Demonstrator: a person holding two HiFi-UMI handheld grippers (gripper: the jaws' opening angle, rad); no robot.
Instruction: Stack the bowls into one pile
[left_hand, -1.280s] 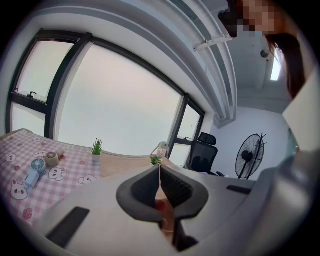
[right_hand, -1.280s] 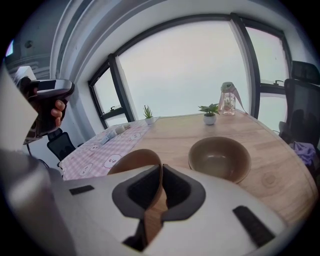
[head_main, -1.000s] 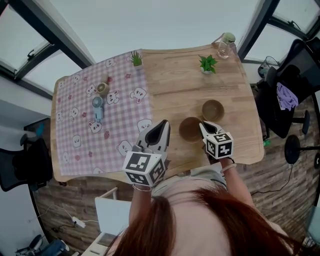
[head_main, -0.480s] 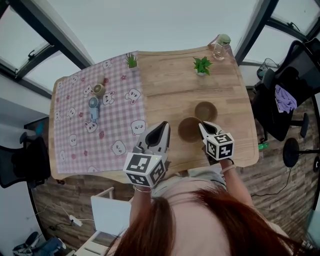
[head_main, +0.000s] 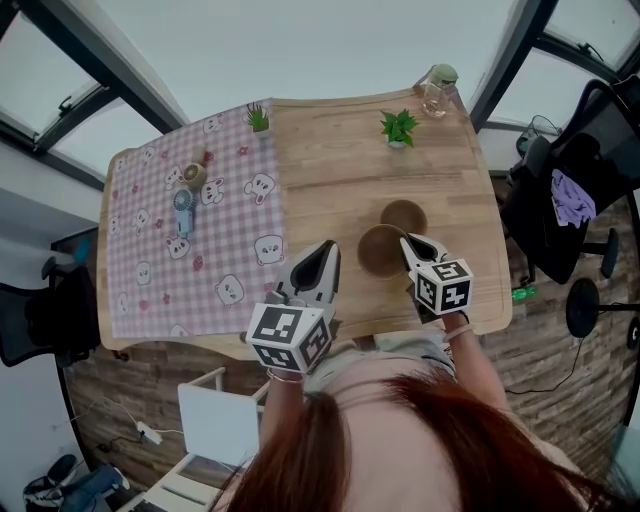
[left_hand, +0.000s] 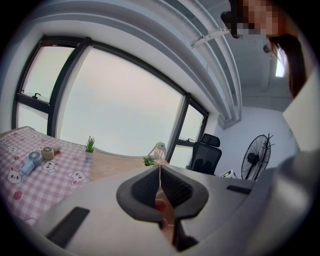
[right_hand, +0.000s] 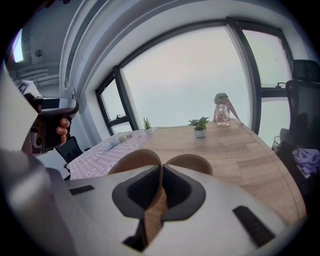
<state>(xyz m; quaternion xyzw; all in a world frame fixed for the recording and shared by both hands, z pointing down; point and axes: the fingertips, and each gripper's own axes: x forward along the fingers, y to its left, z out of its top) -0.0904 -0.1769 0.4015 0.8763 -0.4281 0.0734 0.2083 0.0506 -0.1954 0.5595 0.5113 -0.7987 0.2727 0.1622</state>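
1. Left gripper (head_main: 322, 250): held above the near edge of the tabletop (head_main: 330, 170), by the border of the pink checked cloth (head_main: 150, 260). In the left gripper view (left_hand: 159, 170) the two dark pads meet at their tips. Nothing is clamped between them.
2. Right gripper (head_main: 410, 243): held low over the bare wood, with its tips at the right rim of the nearer bowl (head_main: 381, 250). Contact with that rim cannot be judged. In the right gripper view (right_hand: 161, 167) the jaws are pressed together, leaving only a hairline seam, and hold nothing.
3. Bowls: two brown bowls stand upright on the bare wood of the right half of the tabletop, unstacked. The farther bowl (head_main: 404, 216) sits just behind and to the right of the nearer one, the rims close together or touching. In the right gripper view the nearer bowl (right_hand: 135, 159) shows left of the jaw seam and the farther bowl (right_hand: 192, 162) shows right of it.
4. Far edge of the tabletop: a small potted plant (head_main: 398, 127) and a glass bottle (head_main: 437, 90) stand well apart from the bowls.
5. Checked cloth: a handheld fan (head_main: 181, 212) lies on it.
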